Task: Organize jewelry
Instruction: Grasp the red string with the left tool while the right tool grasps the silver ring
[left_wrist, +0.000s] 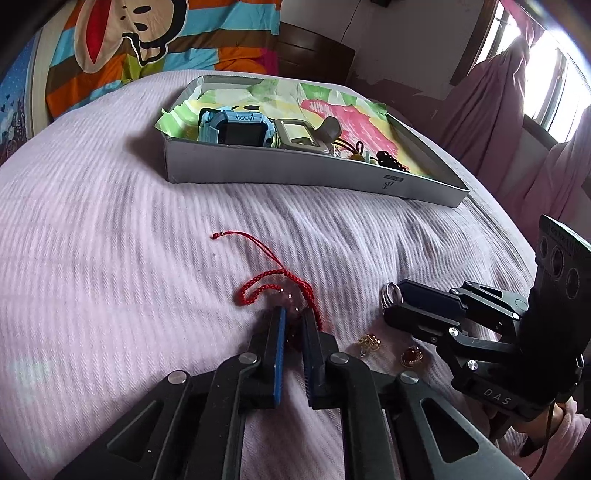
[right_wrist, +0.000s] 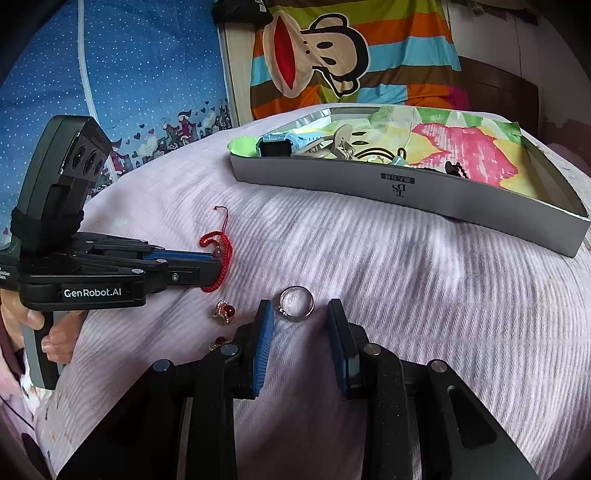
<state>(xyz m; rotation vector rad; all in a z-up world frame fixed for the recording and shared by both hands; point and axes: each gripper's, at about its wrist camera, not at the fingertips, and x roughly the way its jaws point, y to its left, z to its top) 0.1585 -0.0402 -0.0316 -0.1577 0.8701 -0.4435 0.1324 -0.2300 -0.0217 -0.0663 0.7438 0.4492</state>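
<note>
A red cord bracelet (left_wrist: 275, 286) with pink beads lies on the pink bedspread. My left gripper (left_wrist: 293, 314) has its jaws closed narrowly around the bracelet's beaded part; it also shows in the right wrist view (right_wrist: 216, 258), with the bracelet (right_wrist: 216, 240) at its tips. A silver ring (right_wrist: 296, 302) lies between the tips of my right gripper (right_wrist: 301, 308), which is open around it. The ring also shows in the left wrist view (left_wrist: 391, 293) at the right gripper's tips (left_wrist: 397, 299). Two gold earrings with red stones (left_wrist: 369, 341) (left_wrist: 410, 356) lie near both grippers.
A grey shallow box (left_wrist: 295, 166) lined with coloured paper sits further back on the bed, holding a blue watch (left_wrist: 236, 127), a clip and other trinkets. A striped monkey-print pillow (right_wrist: 351, 48) and a blue dotted cloth (right_wrist: 110, 74) stand behind. Curtains hang at right.
</note>
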